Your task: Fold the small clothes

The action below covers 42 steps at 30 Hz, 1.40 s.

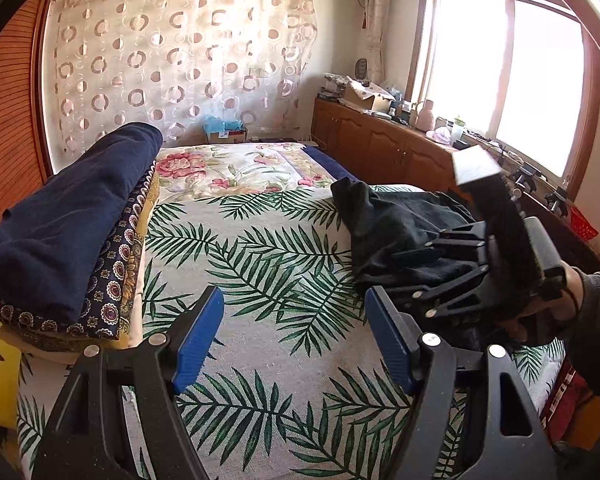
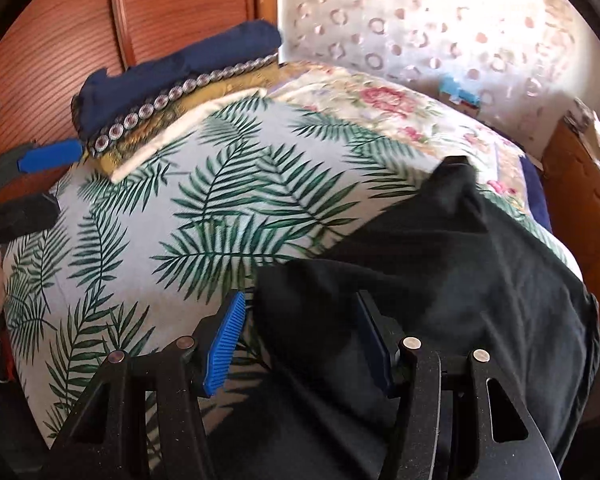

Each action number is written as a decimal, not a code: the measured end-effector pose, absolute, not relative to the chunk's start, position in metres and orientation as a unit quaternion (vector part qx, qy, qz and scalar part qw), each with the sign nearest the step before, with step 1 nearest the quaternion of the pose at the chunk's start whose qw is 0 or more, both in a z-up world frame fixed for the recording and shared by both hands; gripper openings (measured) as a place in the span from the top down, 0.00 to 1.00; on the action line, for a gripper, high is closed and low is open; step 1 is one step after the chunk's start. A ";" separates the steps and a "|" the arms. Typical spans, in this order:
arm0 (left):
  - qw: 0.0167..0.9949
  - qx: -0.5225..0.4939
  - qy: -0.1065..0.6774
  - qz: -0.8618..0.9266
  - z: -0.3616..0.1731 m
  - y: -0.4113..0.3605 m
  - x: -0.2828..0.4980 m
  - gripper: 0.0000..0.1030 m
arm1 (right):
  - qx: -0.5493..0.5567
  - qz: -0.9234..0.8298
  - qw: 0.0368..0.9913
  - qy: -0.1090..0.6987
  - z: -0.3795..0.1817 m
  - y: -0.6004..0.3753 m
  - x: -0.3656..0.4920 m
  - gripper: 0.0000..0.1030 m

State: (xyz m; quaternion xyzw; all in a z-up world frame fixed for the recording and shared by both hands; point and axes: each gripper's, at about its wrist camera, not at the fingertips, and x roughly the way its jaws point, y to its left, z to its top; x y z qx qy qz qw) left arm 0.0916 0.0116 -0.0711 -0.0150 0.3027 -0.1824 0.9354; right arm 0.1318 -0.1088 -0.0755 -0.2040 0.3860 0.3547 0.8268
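A black cloth garment [image 2: 440, 264] is seen on a white bedsheet with green leaves [image 1: 260, 248]. Blue ribbed finger pads [image 1: 198, 340] are seen.

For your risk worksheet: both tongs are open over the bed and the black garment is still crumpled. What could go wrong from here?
1. The right tongs straddle a bunched edge of the black garment; closing may pinch several layers.
2. The garment lies near the bed's right edge and might slide off.
3. The left tongs could knock the folded stack alongside.
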 end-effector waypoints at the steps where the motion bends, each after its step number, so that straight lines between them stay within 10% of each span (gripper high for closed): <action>1: 0.935 -0.015 0.303 -0.183 -0.071 0.011 0.092 0.28 | -0.209 0.353 0.825 0.388 -0.076 -0.105 0.133 0.44; 7: 0.935 -0.015 0.305 -0.183 -0.071 0.012 0.091 0.28 | -0.236 0.344 0.825 0.382 -0.087 -0.097 0.137 0.45; 11: 0.934 -0.014 0.306 -0.185 -0.072 0.011 0.091 0.28 | -0.238 0.332 0.834 0.371 -0.081 -0.103 0.137 0.92; 21: 0.929 -0.011 0.312 -0.198 -0.074 0.003 0.092 0.28 | -0.174 0.219 0.919 0.276 0.015 -0.200 0.178 0.93; 31: 0.924 -0.003 0.323 -0.206 -0.078 -0.008 0.089 0.28 | -0.140 0.041 0.920 0.363 -0.009 -0.272 0.274 0.93; 36: 0.922 0.003 0.327 -0.208 -0.079 -0.013 0.090 0.28 | -0.129 0.023 0.921 0.368 -0.023 -0.273 0.271 0.67; 42: 0.919 0.013 0.329 -0.219 -0.077 -0.027 0.090 0.28 | -0.123 0.069 0.926 0.351 -0.018 -0.286 0.224 0.66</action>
